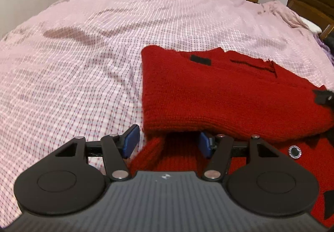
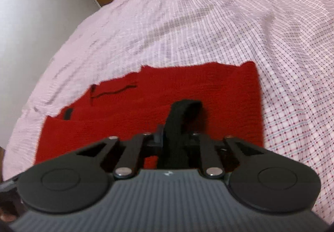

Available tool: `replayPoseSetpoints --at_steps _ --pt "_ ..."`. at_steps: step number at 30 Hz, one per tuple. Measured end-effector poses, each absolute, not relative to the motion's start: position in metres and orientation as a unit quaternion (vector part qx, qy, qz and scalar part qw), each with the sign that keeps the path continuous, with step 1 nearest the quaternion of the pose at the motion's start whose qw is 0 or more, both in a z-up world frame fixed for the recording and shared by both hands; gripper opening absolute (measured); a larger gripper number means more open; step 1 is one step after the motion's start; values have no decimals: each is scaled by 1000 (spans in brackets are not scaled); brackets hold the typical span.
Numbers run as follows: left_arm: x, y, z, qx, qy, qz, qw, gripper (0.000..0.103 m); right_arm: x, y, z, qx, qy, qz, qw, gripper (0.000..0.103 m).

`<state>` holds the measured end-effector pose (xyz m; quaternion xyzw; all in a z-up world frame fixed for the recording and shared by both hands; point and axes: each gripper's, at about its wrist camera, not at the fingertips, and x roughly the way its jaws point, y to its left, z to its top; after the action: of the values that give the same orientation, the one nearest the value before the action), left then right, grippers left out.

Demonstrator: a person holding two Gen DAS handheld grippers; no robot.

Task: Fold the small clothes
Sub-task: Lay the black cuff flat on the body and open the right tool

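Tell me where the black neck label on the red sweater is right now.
In the left wrist view, the black neck label sits near the far edge of the red sweater, right of centre on the checked bedspread.

Right tool (image 2: 174,138) fingertips hidden behind black strap (image 2: 181,119).

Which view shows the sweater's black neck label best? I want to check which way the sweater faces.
The left wrist view: the black neck label sits sharp and unobstructed on the red sweater. In the right wrist view it is a small, blurred strip.
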<state>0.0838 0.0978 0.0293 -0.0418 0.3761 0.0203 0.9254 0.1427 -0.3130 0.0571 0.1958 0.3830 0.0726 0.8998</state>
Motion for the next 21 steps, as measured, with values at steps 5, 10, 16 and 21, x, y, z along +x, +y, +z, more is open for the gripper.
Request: replayPoseSetpoints --at_steps 5,10,16,21 --pt "93 96 25 -39 378 27 925 66 143 -309 90 121 309 27 943 14" --pt "102 97 17 -40 386 30 921 68 171 -320 57 123 376 -7 918 14" --pt "106 97 13 -31 388 28 921 71 172 -325 28 143 377 -15 915 19" --pt "103 95 15 -27 390 33 920 71 163 -329 39 147 374 -17 916 32"
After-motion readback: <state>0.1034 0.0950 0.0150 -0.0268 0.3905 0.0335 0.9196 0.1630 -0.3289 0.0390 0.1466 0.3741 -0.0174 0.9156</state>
